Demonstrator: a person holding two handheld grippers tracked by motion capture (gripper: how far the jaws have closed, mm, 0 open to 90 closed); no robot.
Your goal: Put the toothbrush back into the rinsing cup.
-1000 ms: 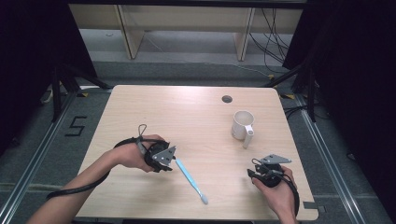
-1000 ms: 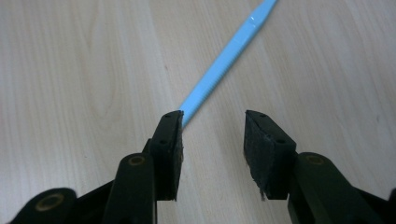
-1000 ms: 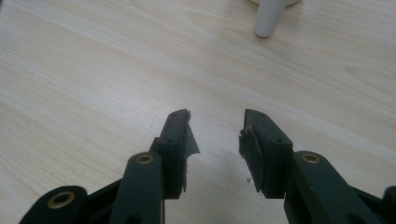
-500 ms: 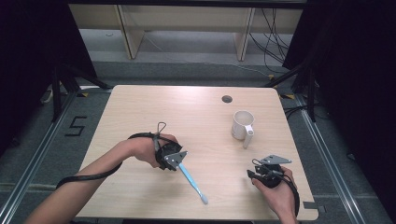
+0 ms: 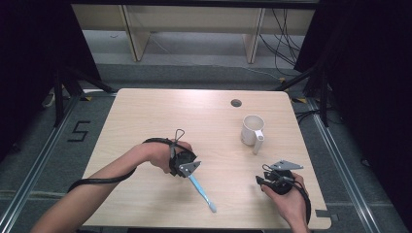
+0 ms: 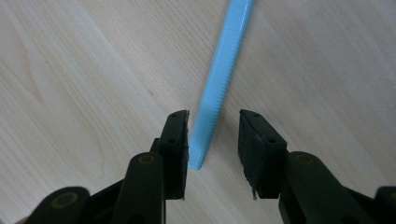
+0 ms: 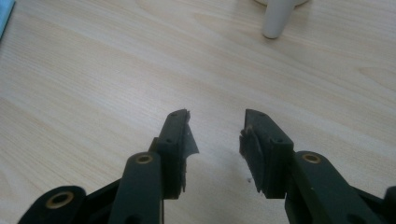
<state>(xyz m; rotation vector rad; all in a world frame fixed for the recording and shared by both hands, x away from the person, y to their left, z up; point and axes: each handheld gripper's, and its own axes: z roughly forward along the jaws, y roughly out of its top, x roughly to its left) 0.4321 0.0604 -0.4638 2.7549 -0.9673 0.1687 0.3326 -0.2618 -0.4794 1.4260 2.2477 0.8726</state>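
A light blue toothbrush (image 5: 202, 192) lies flat on the wooden table (image 5: 145, 116), its head towards the front edge. My left gripper (image 5: 187, 171) is down at the handle's far end. In the left gripper view the handle (image 6: 221, 77) runs up between the jaws. It lies against the left pad, and a gap separates it from the right pad. The left gripper (image 6: 214, 135) has just been closing around the handle and still stands open. My right gripper (image 5: 263, 181) rests open near the front right, and the right gripper (image 7: 215, 128) has bare wood between its jaws.
A white mug (image 5: 252, 130) stands at the right, handle towards the front; the mug's handle (image 7: 278, 18) shows beyond the right jaws. A round cable hole (image 5: 236, 103) sits near the far edge. The table's front edge is close to both hands.
My left hand has moved right and slightly down to the toothbrush handle's end, and its jaws now stand narrower around it. The right hand and the mug have not moved.
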